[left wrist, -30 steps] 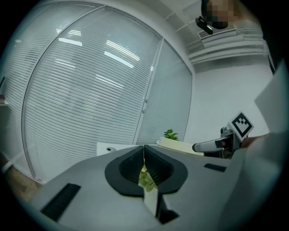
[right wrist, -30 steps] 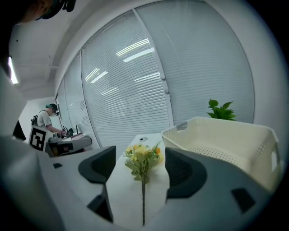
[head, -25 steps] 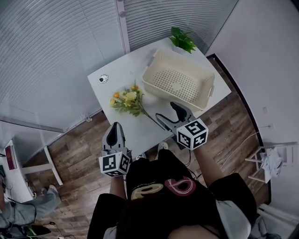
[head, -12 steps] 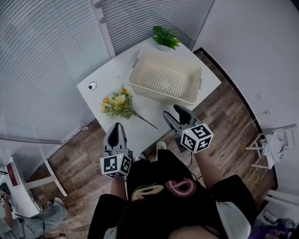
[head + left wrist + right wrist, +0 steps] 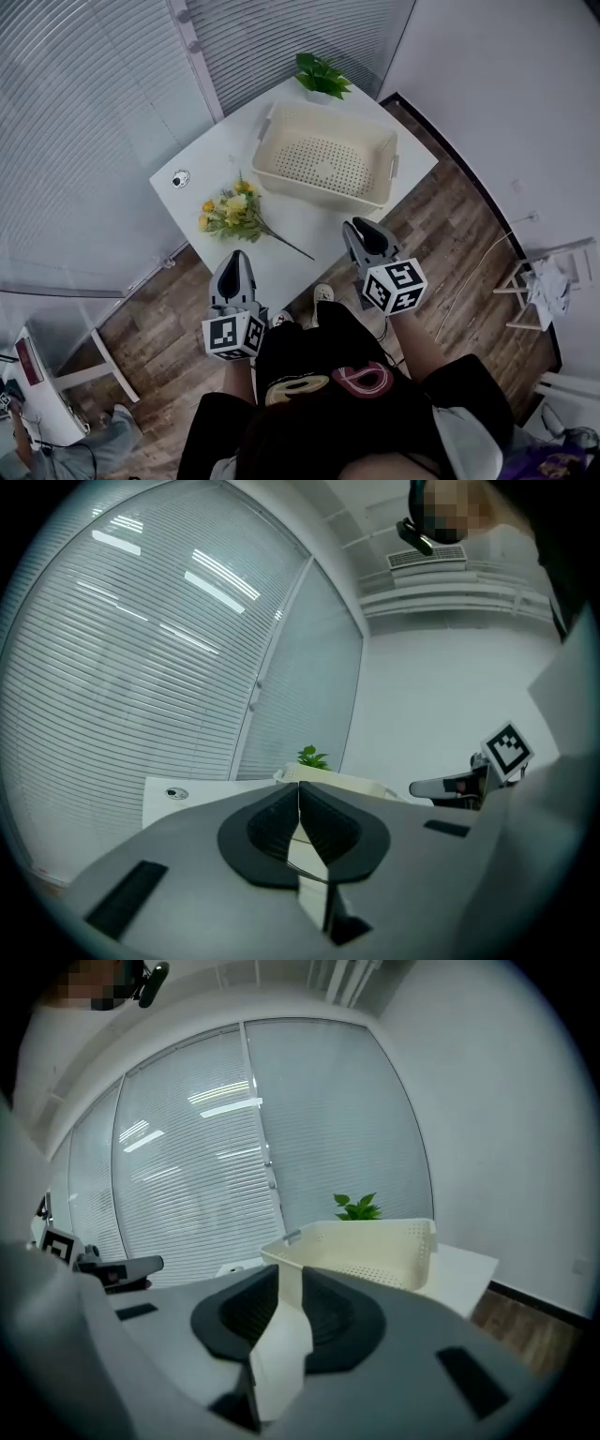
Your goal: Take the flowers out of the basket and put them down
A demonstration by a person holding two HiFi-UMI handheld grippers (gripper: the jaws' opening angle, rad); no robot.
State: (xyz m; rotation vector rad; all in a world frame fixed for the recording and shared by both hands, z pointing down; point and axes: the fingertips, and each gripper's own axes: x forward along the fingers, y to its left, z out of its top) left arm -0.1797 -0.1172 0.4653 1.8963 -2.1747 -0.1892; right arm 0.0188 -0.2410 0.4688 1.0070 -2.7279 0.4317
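From the head view, the flowers (image 5: 232,212) are seen out of the basket (image 5: 314,187), laid flat on the white table (image 5: 328,225) at about 8 o'clock of it and apart from it. The yellow heads are bunched to the left and 1 long stem is pointed toward 4 o'clock. The basket's perforated floor is bare. A potted plant (image 5: 321,75) is stood at the basket's 12 o'clock, and a small round thing (image 5: 179,178) is set at the flowers' 10 o'clock. The flowers are shown by the head view alone.

The left tool (image 5: 236,258) is held off the table's near edge, at the flowers' 6 o'clock. In the left gripper view its pads are seen pressed together with nothing caught between them, and the right tool's marker cube (image 5: 507,747) is caught at 3 o'clock.

The right tool (image 5: 361,232) is held at the basket's 5 o'clock, near the table's edge. In the right gripper view a narrow gap is left between its jaws, which have just been closing. Nothing is gripped, and the basket wall is framed beyond them.
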